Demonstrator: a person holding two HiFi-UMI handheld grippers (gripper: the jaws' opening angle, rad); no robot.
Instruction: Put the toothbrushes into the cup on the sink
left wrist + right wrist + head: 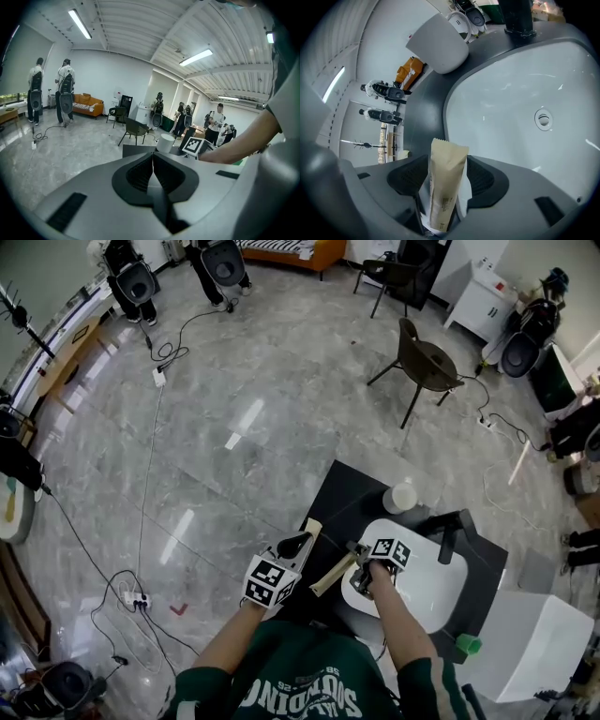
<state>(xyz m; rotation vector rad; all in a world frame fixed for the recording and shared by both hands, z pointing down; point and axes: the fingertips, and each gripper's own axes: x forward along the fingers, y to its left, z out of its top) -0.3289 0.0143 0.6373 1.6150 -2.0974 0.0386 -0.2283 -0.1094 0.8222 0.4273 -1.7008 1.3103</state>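
White block lettering runs across the dark green sweatshirt (309,688) in the head view (upside down there, and cut by the lower edge), too broken to spell out; small dark print lines the tan paper packet (446,185), too fine to read; the two white marker cubes (269,582) (389,552) carry black square codes, no letters.

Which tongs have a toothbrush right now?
The right tongs, clamped on a beige wrapped toothbrush by the sink; the left tongs are shut on nothing.
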